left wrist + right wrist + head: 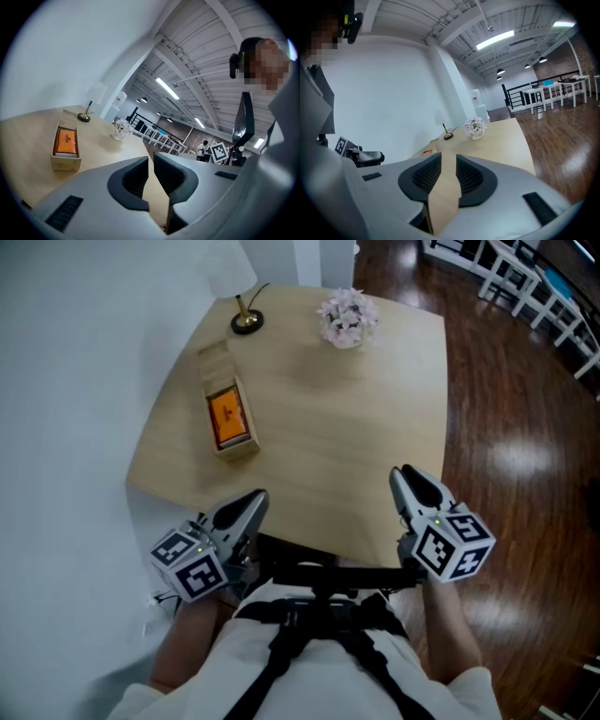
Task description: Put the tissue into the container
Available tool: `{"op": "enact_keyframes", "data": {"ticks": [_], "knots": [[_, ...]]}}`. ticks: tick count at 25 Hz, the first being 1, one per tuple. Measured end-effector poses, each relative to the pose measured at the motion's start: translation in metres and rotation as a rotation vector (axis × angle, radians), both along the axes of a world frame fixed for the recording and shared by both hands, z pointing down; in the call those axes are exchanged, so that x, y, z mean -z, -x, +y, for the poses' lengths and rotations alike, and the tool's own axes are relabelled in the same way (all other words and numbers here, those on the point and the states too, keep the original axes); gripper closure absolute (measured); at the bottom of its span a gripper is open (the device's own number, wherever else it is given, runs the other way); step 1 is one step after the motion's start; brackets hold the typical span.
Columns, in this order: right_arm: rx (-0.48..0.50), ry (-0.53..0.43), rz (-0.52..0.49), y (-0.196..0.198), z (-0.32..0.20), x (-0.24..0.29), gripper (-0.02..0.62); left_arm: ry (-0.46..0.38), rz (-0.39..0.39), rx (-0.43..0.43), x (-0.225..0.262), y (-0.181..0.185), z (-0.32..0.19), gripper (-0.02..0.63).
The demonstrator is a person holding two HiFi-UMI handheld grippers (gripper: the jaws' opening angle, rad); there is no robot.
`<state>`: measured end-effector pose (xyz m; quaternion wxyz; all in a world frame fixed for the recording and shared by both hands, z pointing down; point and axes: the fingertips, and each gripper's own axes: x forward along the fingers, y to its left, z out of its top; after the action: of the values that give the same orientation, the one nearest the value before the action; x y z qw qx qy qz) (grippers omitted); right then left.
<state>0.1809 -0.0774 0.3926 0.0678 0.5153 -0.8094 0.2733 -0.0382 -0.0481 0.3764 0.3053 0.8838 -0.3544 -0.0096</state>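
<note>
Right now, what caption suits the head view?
Empty left claw and empty right claw poised at a table with an orange pack in its wooden box, flowers and a lamp.

Orange tissue pack (228,416) in pale wood box (217,360), ahead of grey L gripper (255,498) fingers; pink-white flowers (347,317); dark-brown floor (506,427).

Both my grippers, left gripper (251,504) and right gripper (403,476), are smooth matt grey plastic, with darker ribbed pads (425,176) inside that look rubbery. The table (337,427) is pale wood, smooth, pretty much matt. The floor (525,409) is dark wood planks, properly glossy, with light bouncing off. The container (239,448) looks like plain unvarnished light wood, and the tissue pack (227,416) in it has a slightly shiny orange wrap. The lamp base (247,322) looks like polished brass.
</note>
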Motion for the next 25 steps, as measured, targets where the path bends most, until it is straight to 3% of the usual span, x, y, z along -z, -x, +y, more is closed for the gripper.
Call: {"op": "enact_keyframes", "data": {"ticks": [7,25], "knots": [[0.046,-0.023,-0.054,0.014,0.002,0.001,0.609,0.011,-0.006,0.002,-0.005,0.0,0.002,0.577],[0.111,-0.014,0.007,0.027,-0.003,0.001,0.609,0.015,-0.016,0.001,-0.006,-0.001,-0.002,0.577]]}}
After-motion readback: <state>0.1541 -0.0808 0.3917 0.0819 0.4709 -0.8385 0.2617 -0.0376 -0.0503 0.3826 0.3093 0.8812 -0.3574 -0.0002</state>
